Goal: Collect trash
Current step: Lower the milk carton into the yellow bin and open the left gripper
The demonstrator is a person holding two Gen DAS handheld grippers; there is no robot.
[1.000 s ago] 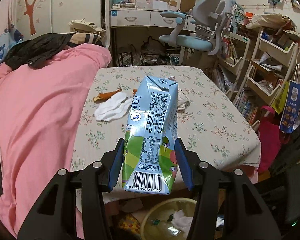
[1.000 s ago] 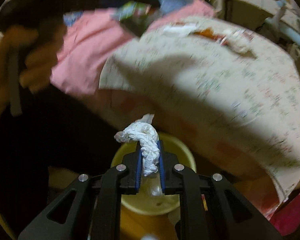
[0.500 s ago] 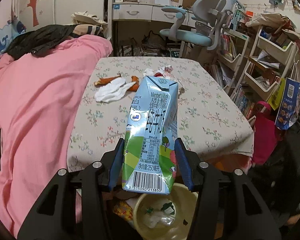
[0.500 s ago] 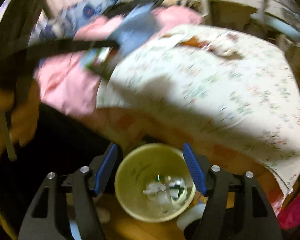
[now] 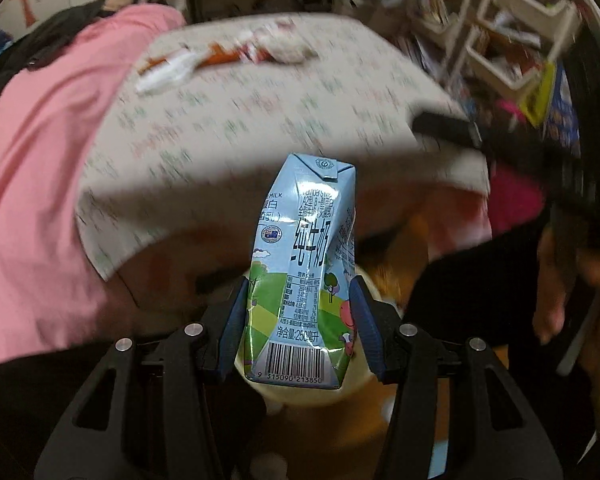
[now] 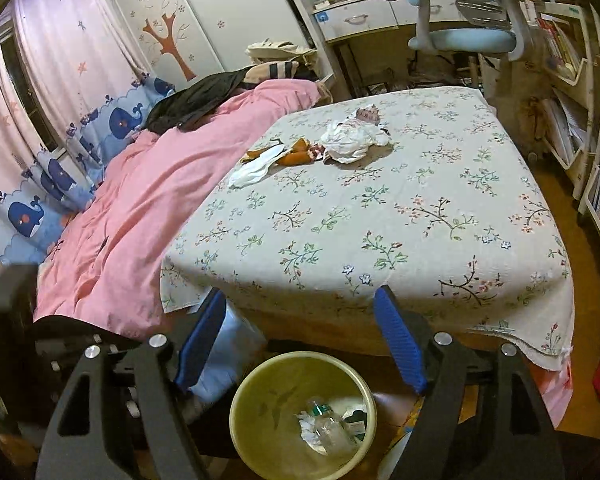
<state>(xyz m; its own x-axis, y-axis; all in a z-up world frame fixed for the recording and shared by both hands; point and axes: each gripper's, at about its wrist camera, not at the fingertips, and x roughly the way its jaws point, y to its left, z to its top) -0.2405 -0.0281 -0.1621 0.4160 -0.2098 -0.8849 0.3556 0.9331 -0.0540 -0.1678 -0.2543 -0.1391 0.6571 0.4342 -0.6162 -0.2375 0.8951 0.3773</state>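
Your left tongs [image 5: 298, 320] clamp the milk carton [image 5: 302, 280] above the yellow bin [image 6: 302, 408], which sits on the floor holding scraps. Your right tongs [image 6: 300, 340] gape empty over it. Beyond, the floral-clothed desk [image 6: 400, 216] carries crumpled tissues [image 6: 350, 140] and orange peels [image 6: 294, 156]; a pink blanket [image 6: 160, 184] lies left, a blue chair [image 6: 464, 36] behind.

Warm, dim indoor light. My left view smears with motion blur; only the milk carton [image 5: 304, 272] stays sharp, so the background is perhaps unreadable. My right view is crisp, edges bowed by fisheye.
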